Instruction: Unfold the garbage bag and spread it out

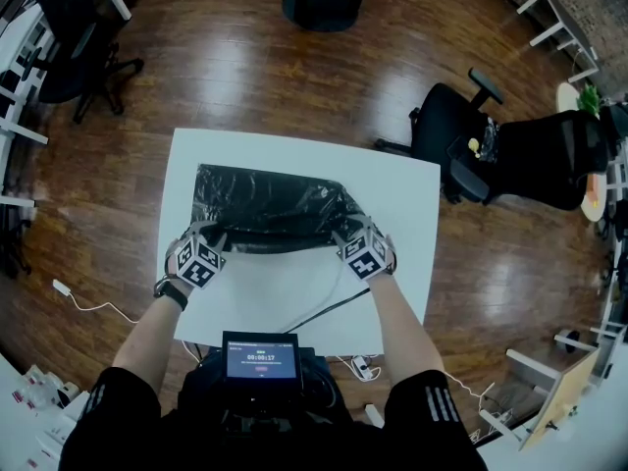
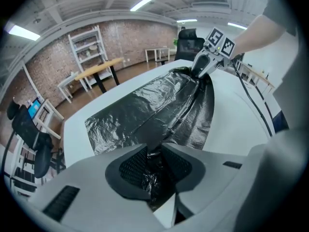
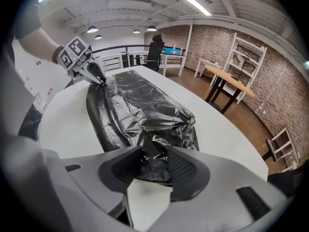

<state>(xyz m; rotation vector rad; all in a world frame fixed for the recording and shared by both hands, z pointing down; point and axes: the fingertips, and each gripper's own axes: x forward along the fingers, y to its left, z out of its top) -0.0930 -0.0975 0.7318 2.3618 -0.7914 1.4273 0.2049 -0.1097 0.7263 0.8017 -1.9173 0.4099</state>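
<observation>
A crumpled black garbage bag lies spread across the far half of the white table; its near edge is bunched into a ridge. My left gripper sits at the bag's near left corner. In the left gripper view its jaws stand apart, with a strand of black plastic loose between the pads. My right gripper is at the near right corner. In the right gripper view its jaws stand wide, with a bunched fold of the bag between them, unpinched.
A black cable runs over the table's near part, past the right forearm. A small screen sits at my chest. Black office chairs stand at the right and far left. A round table base is beyond.
</observation>
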